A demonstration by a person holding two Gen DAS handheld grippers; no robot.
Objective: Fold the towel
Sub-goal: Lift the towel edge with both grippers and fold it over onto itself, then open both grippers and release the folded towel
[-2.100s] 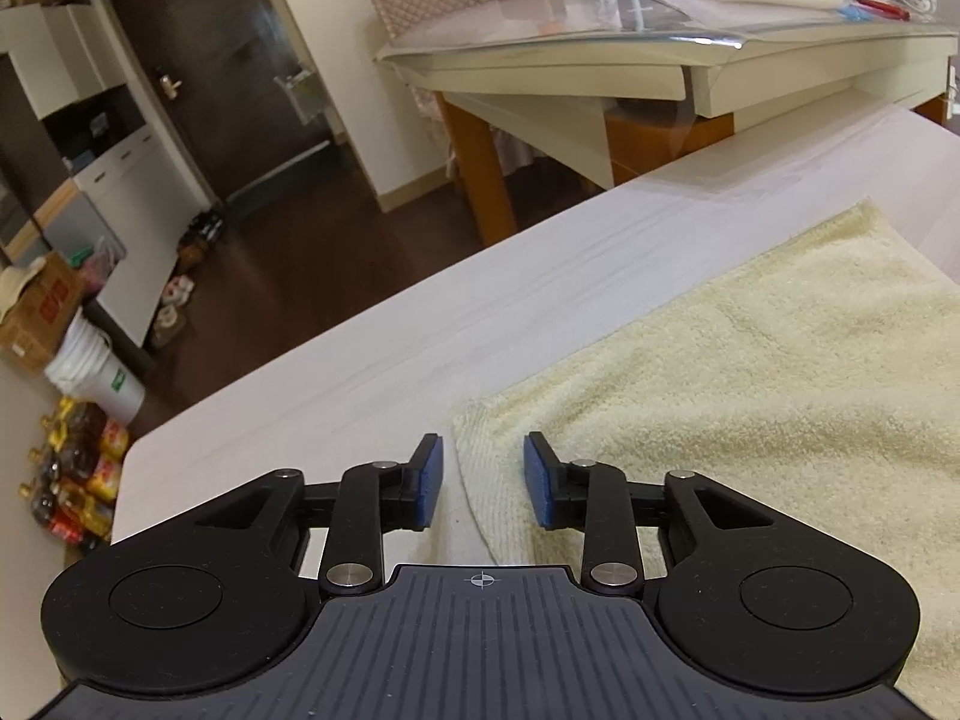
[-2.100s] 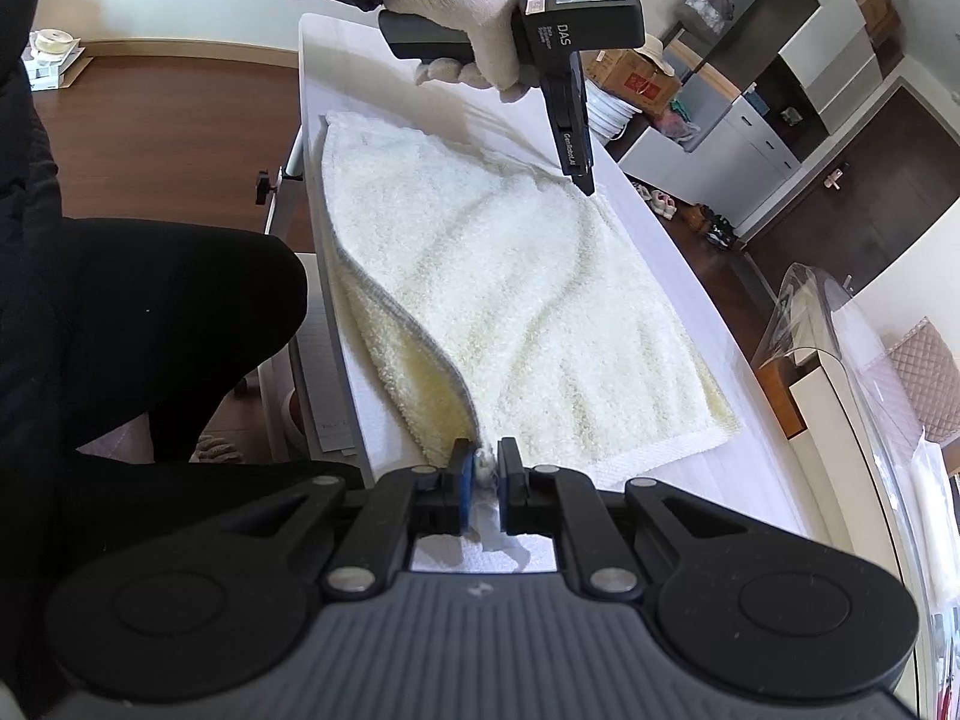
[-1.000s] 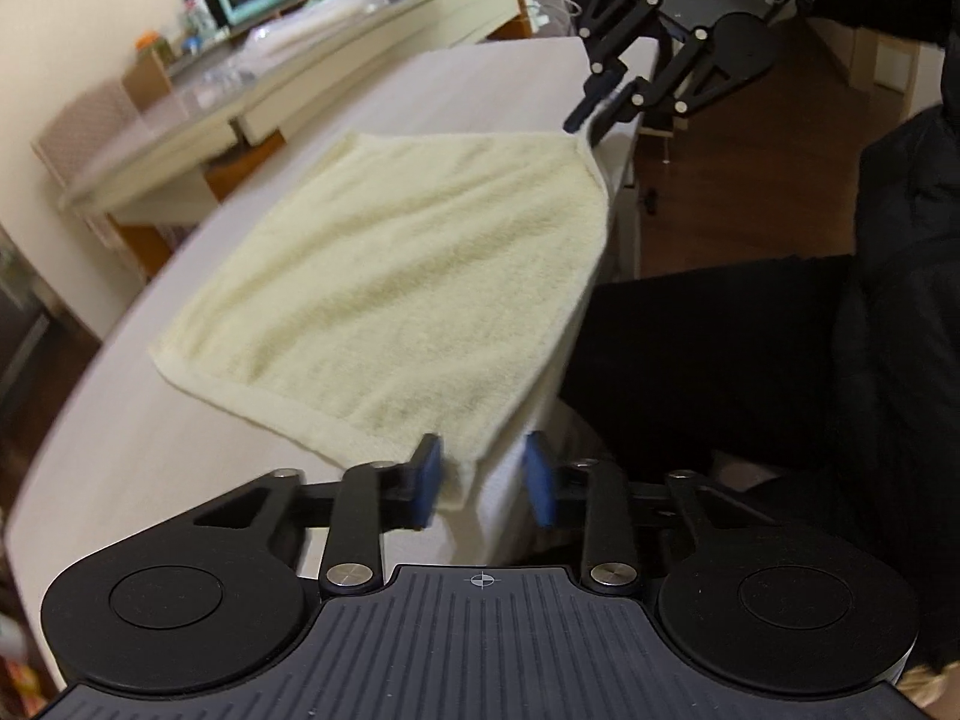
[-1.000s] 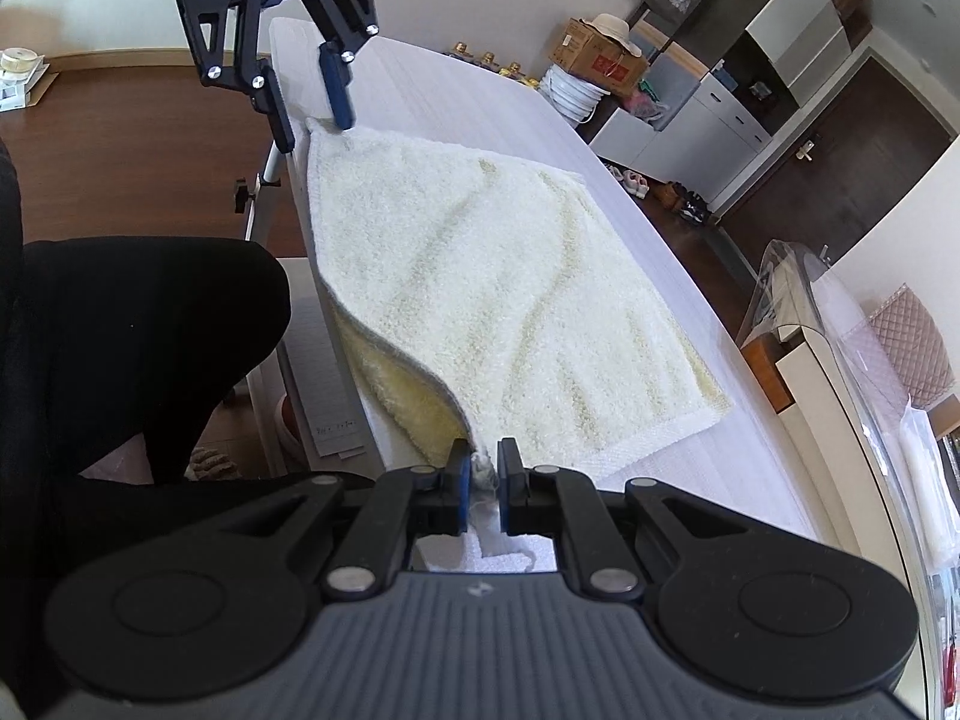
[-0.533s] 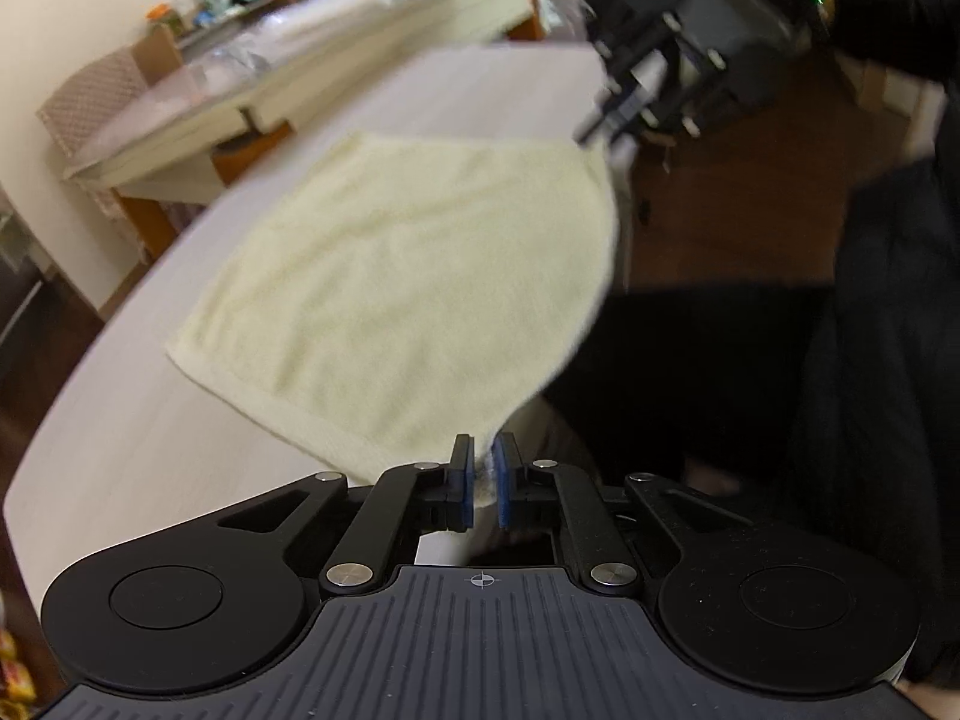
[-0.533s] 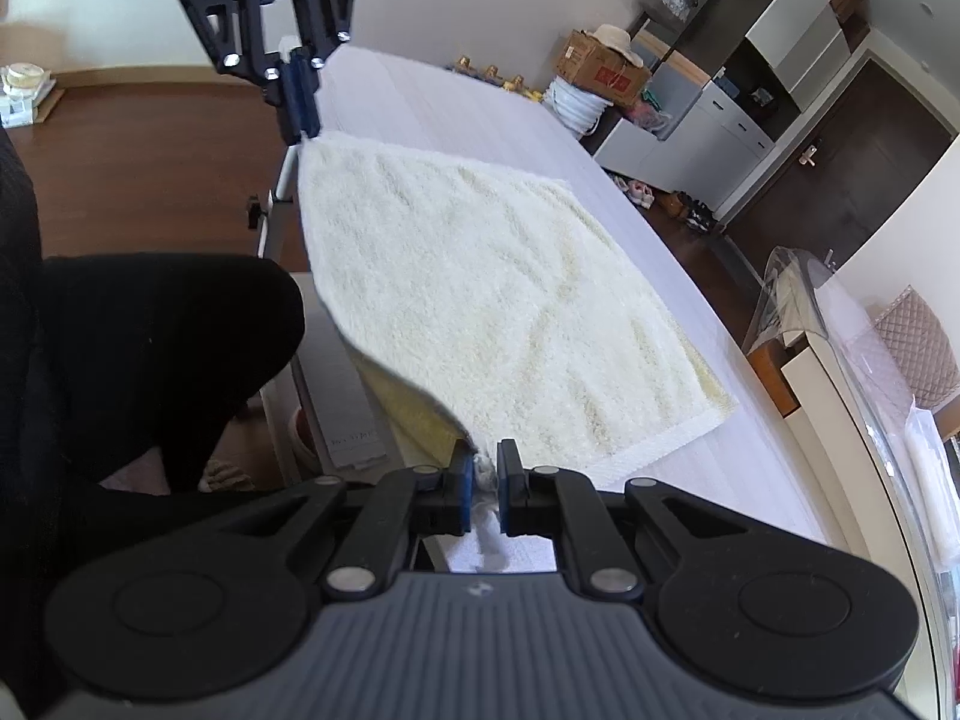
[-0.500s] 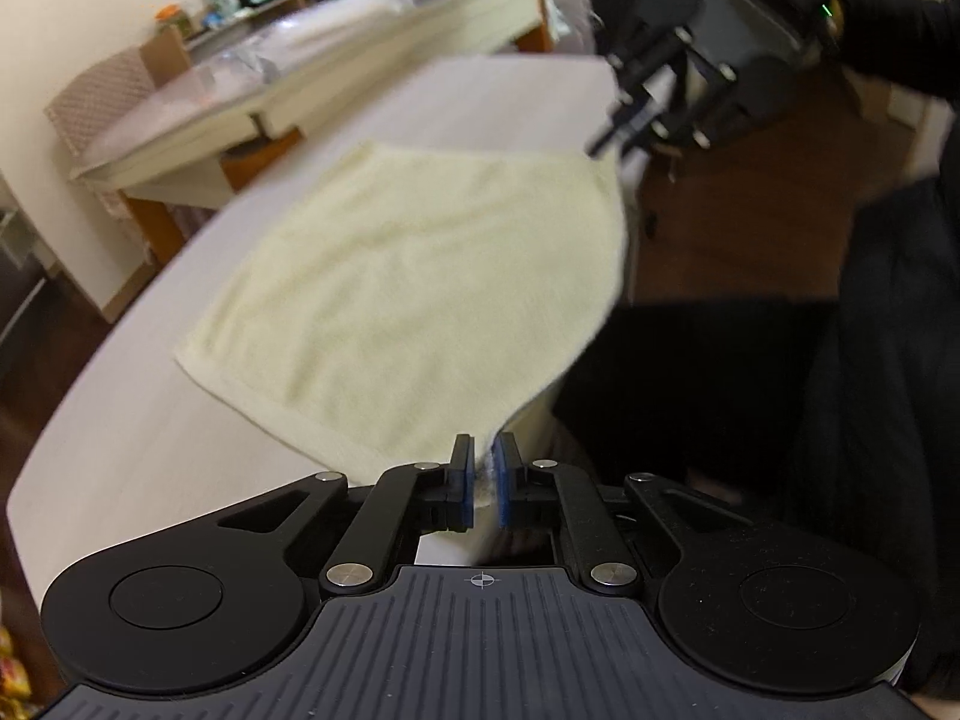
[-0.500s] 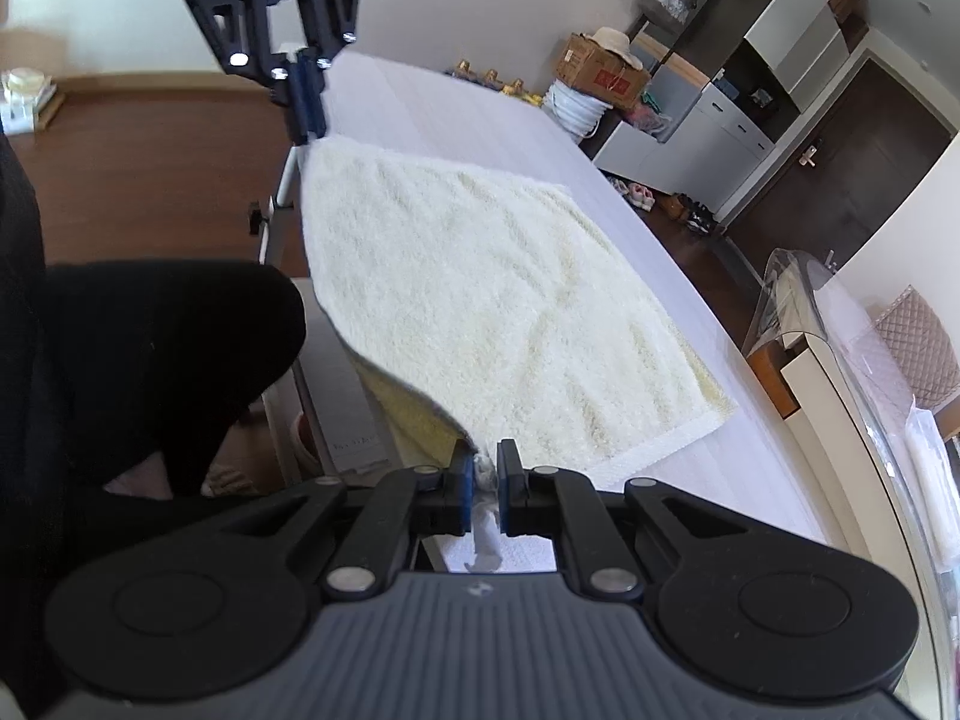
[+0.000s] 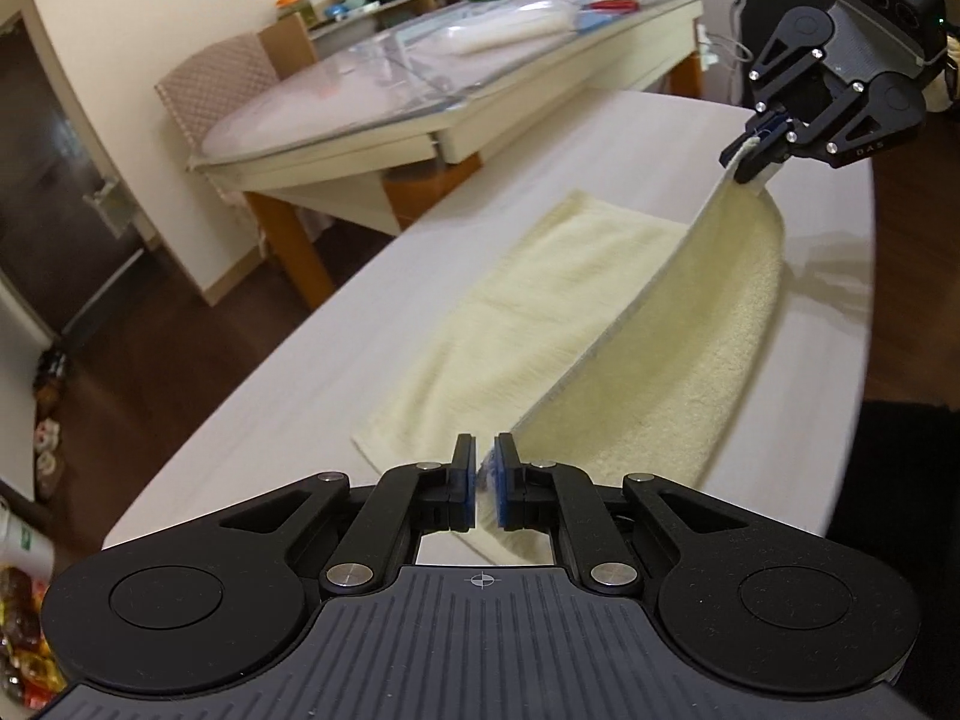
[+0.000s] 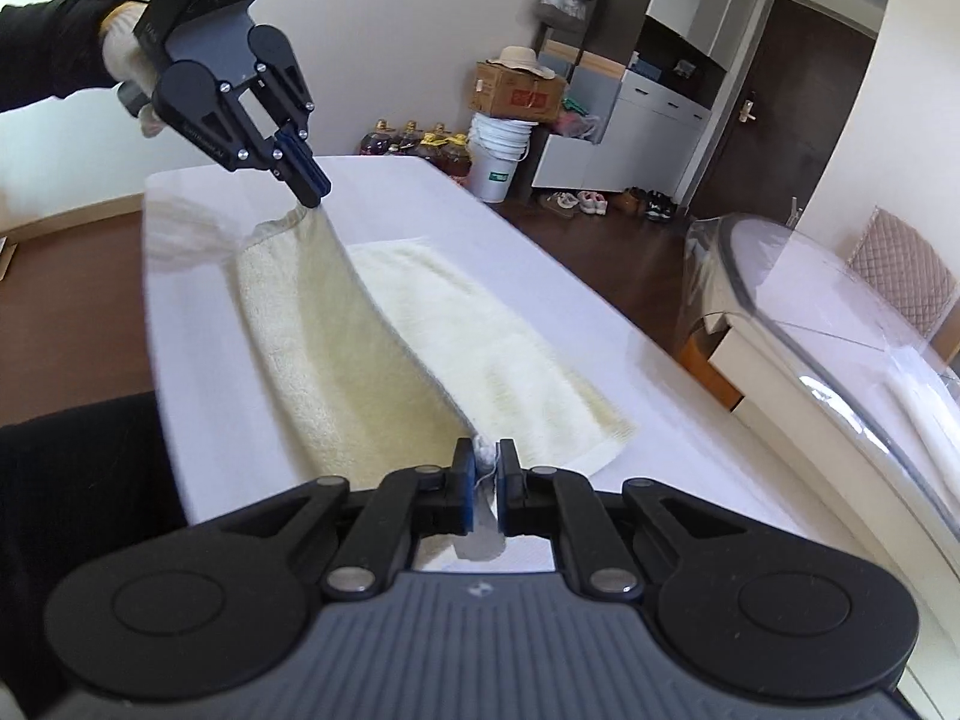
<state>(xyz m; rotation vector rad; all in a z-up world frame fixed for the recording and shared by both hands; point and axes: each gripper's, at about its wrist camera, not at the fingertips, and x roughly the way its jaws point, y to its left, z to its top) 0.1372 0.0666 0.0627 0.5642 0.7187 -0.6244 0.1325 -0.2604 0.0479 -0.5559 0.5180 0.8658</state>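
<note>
Now we have the left gripper (image 9: 485,480) clamped on one near corner of the towel (image 9: 540,312) and the right gripper (image 10: 486,480) clamped on the other, the near edge raised over the half lying flat on the white table (image 10: 540,252). By our reckoning the first fold is midway; next we carry both corners evenly across to the far hem. Each pinched corner is mostly hidden between the blue pads, and the towel's lifted underside is partly blurred.
</note>
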